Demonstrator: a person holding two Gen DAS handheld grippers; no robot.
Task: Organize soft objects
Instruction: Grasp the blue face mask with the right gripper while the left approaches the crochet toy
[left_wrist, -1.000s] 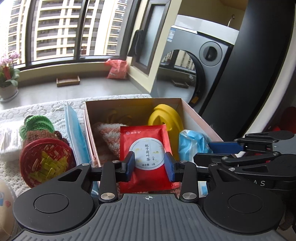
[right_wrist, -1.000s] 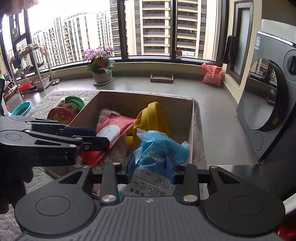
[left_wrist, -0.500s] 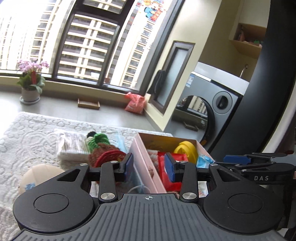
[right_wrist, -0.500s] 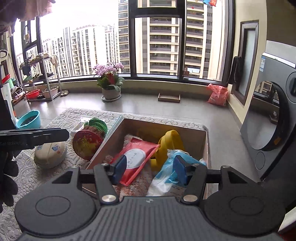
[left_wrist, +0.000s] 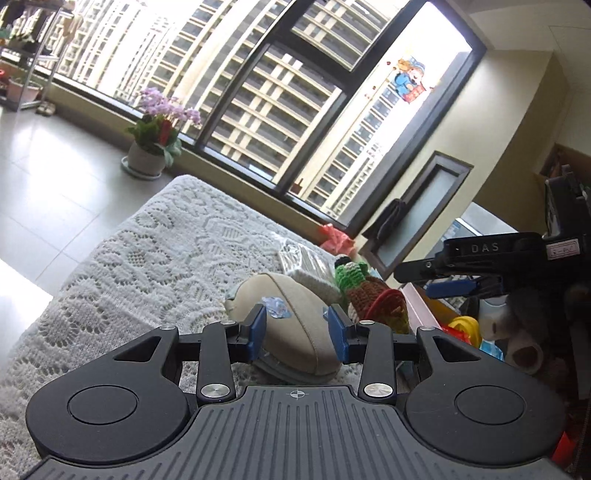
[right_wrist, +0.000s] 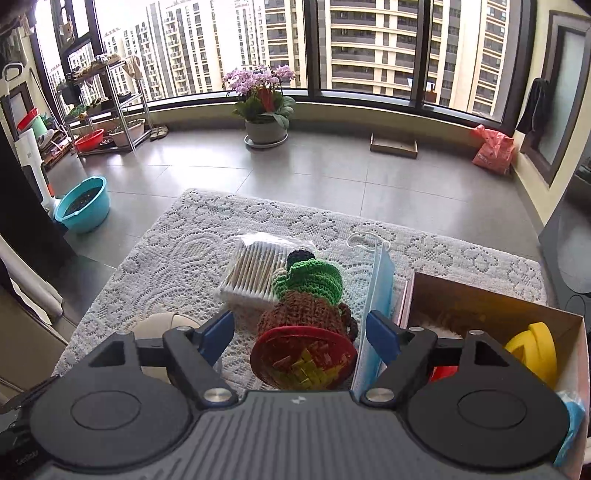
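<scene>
Both tongs stand open with nothing between their blue pads. The left tongs hover low over the white lace cloth on the bench, one pad on each side of a beige oval pouch that lies there; whether the pads touch it I cannot tell. The right tongs are spread wider, pointing down at a crocheted cactus lying on its side, its green top away from the tongs and its red woven base facing them. Just beyond the cactus lies a clear pack of cotton swabs, touching or nearly touching it. A blue face mask stands on edge between the cactus and the cardboard box, leaning against the box's left wall. Inside the box a yellow ring-shaped thing is visible, with something red beside it and a blue packet at the near corner. A potted orchid sits on the floor by the window.
</scene>
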